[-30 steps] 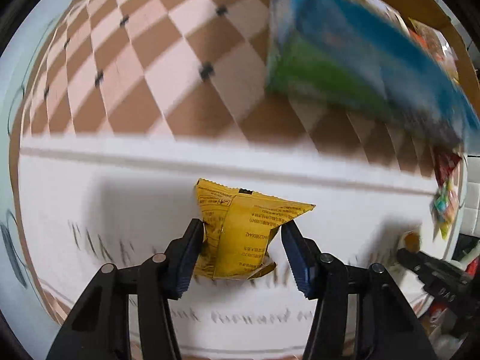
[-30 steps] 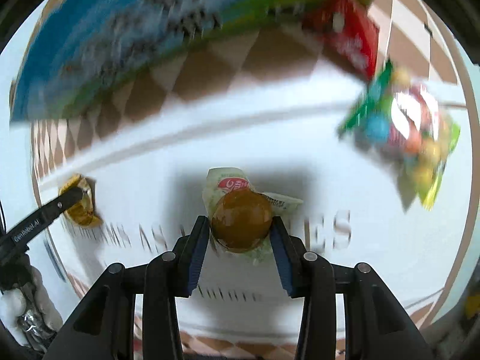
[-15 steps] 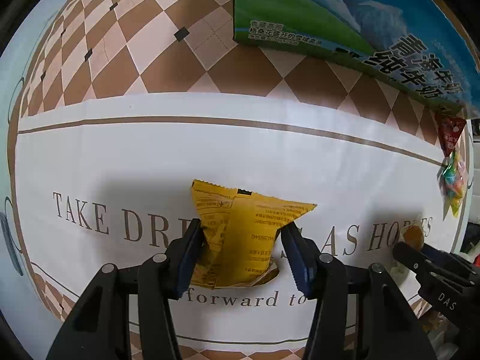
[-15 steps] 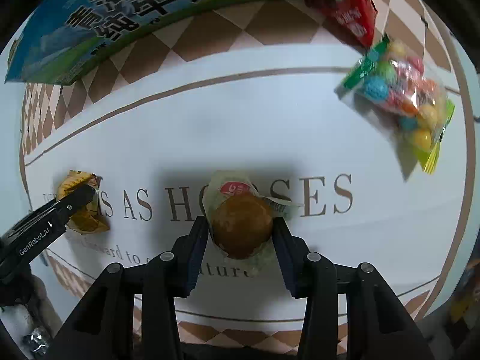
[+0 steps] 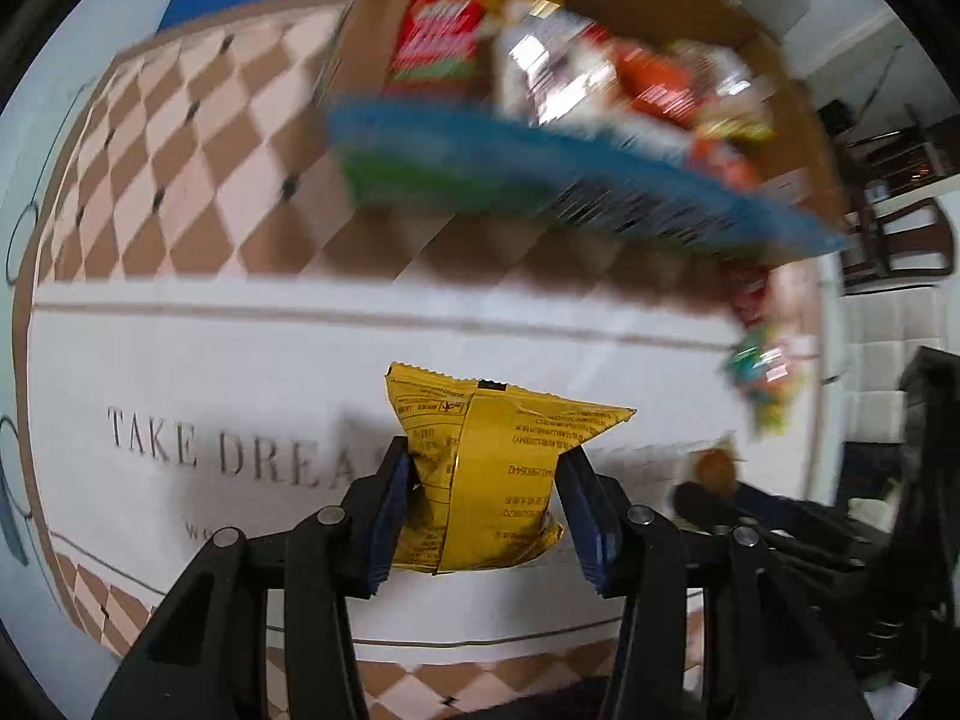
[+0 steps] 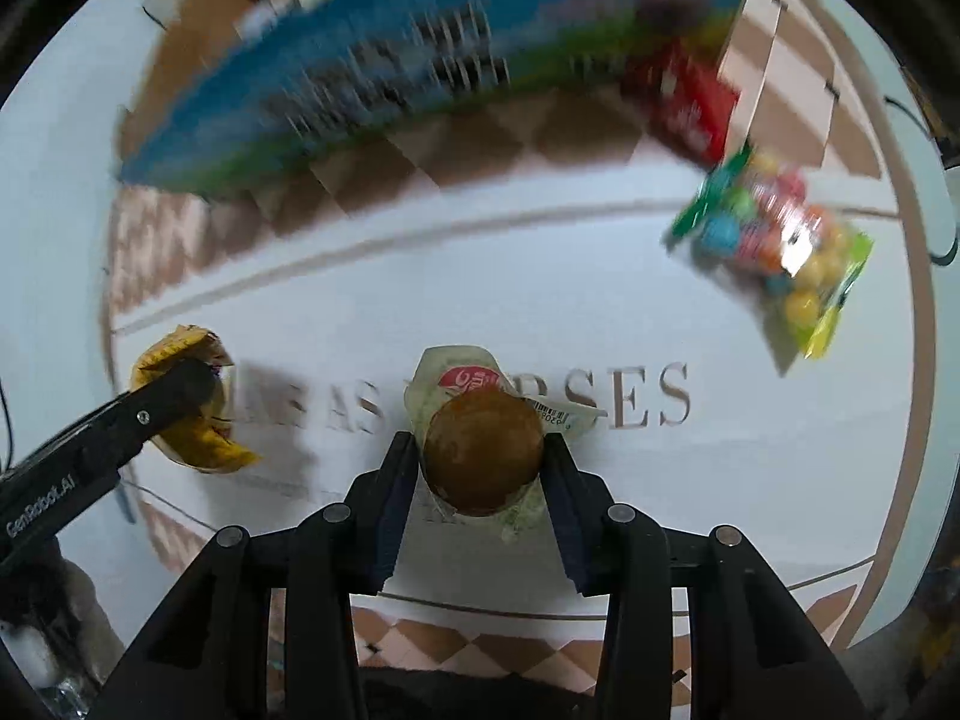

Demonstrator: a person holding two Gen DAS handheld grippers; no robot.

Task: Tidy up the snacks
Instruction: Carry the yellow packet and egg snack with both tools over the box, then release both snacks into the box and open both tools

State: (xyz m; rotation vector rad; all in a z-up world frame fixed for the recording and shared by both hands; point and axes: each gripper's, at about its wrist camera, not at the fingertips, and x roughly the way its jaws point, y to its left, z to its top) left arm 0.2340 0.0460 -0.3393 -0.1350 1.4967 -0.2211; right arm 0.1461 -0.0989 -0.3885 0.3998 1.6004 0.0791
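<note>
My left gripper (image 5: 486,480) is shut on a yellow snack packet (image 5: 486,480) and holds it above the white tablecloth. My right gripper (image 6: 480,468) is shut on a round brown pastry in a clear wrapper (image 6: 483,450), also above the cloth. The cardboard box (image 5: 384,18) with a blue and green front holds several snacks and stands at the back; it also shows in the right wrist view (image 6: 372,78). The yellow packet also shows in the right wrist view (image 6: 198,438), at the left. The pastry also shows in the left wrist view (image 5: 714,468), at the right.
A bag of coloured candy balls (image 6: 774,246) and a red packet (image 6: 690,102) lie on the cloth right of the box. The cloth has a brown checked border (image 5: 168,138) and printed lettering. Dark furniture (image 5: 894,222) stands beyond the table at right.
Both grippers have risen and tilted up toward the box while still holding their snacks; the inside of the box has come into the left wrist view.
</note>
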